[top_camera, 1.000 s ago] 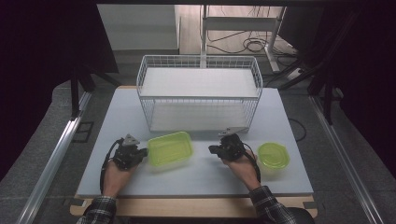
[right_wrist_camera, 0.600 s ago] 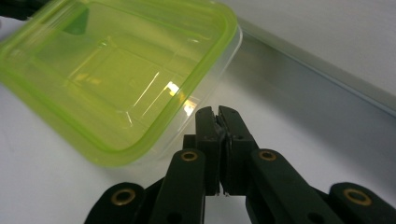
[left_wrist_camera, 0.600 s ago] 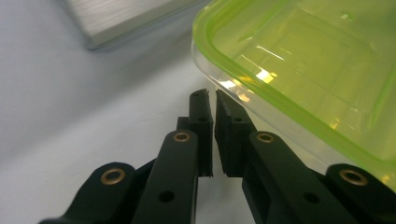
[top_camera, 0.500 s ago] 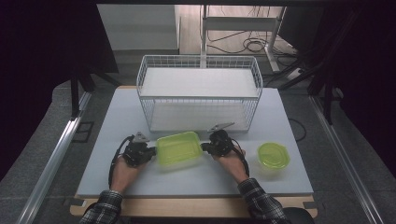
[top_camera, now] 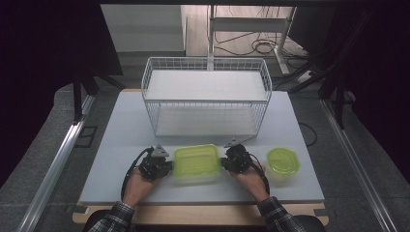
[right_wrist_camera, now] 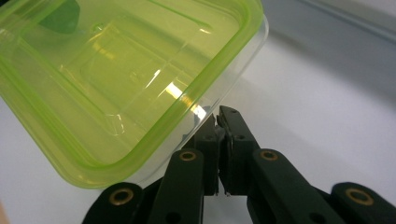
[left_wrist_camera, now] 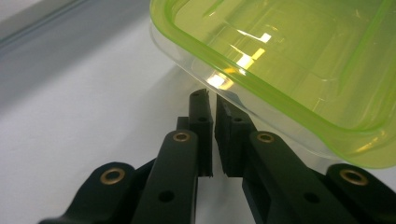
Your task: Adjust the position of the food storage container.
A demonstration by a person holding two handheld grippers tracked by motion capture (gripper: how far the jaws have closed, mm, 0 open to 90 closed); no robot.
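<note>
Tongs: left tongs [left_wrist_camera: 212,105] and right tongs [right_wrist_camera: 218,122] pressed together, flanking the box [top_camera: 196,162].
Box: light, stiff, slippery plastic; probably empty.
Hold: under the lid rim, both ends.

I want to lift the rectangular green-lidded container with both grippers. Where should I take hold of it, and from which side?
Take the rectangular container by its two short ends, under the lid's overhanging rim: left gripper from its left, right gripper from its right. It lies flat and wide, so one pinch would likely tip it.

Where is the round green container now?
In the high view, the round container sits on the table's right front, just right of the right gripper.
</note>
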